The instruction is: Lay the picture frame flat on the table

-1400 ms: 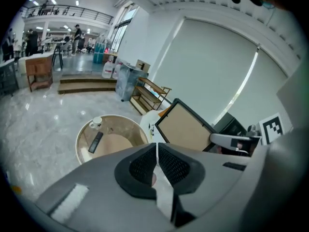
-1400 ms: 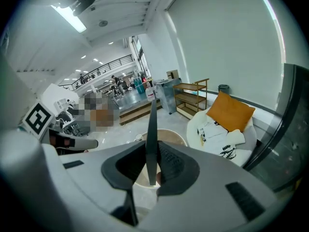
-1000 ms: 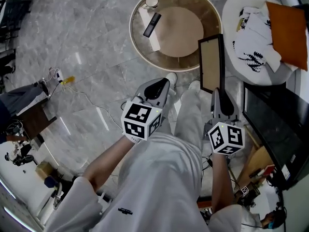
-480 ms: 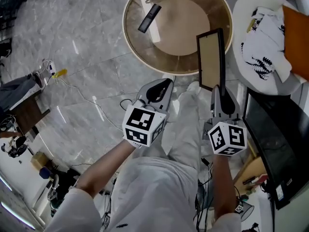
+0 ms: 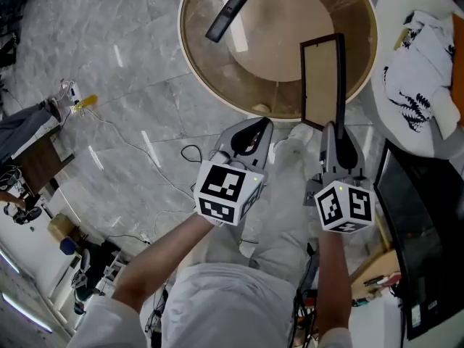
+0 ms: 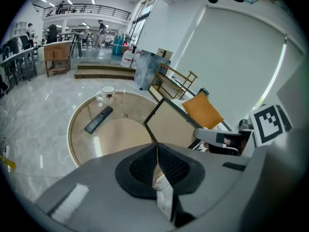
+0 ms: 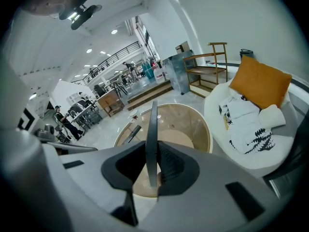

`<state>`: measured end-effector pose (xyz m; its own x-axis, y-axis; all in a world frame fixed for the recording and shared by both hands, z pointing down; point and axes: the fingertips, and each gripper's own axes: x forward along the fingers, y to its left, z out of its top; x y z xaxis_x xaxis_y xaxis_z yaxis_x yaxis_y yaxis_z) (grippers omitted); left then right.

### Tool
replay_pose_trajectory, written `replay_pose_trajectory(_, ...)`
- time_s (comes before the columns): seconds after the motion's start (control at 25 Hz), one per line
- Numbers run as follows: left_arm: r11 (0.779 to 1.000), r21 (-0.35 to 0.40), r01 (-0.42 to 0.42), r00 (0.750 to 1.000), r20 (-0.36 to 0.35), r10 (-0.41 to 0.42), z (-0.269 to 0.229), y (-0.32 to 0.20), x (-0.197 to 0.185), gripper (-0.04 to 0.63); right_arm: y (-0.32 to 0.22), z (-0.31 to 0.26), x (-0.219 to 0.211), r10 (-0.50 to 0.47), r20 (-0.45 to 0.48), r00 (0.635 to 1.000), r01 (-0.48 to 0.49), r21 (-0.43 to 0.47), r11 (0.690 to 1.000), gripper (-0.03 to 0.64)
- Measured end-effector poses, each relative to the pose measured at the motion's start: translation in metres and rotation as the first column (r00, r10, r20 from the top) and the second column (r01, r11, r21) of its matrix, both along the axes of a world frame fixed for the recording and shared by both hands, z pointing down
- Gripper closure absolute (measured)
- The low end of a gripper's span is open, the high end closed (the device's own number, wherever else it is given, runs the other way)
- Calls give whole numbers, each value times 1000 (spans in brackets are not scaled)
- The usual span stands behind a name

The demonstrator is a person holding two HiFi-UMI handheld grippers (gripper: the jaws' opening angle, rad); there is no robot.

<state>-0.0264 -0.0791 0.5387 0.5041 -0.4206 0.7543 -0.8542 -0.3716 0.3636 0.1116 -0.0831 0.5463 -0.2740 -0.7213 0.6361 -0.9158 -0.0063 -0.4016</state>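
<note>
A dark-edged picture frame (image 5: 320,78) with a tan panel stands upright in the air over the near right part of the round glass table (image 5: 190,64). My right gripper (image 5: 335,130) is shut on its lower edge. In the right gripper view the frame (image 7: 152,124) runs edge-on between the pads, and the right gripper (image 7: 153,170) is clamped on it. My left gripper (image 5: 254,132) hangs to the left of the frame, shut and holding nothing. In the left gripper view the left gripper (image 6: 157,159) has its pads pressed together, with the frame (image 6: 175,122) just beyond them.
A black remote (image 5: 227,15) lies on the table's far left part, and a cup (image 6: 107,92) stands near its far rim. A white armchair (image 7: 289,144) with a patterned cloth (image 5: 419,100) and an orange cushion (image 7: 260,81) is to the right. Cables (image 5: 138,154) trail over the marble floor.
Both grippers have sunk toward the table, the right one carrying the frame. The table fills more of the head view, and the frame now hangs over its near right part.
</note>
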Motion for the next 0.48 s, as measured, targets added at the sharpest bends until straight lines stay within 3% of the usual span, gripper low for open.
replay_pose_trajectory(0.48,999,-17,33,999,31,-32,53,-15,-4,591,-27,58,9,19,28,999,-20,8,1000,554)
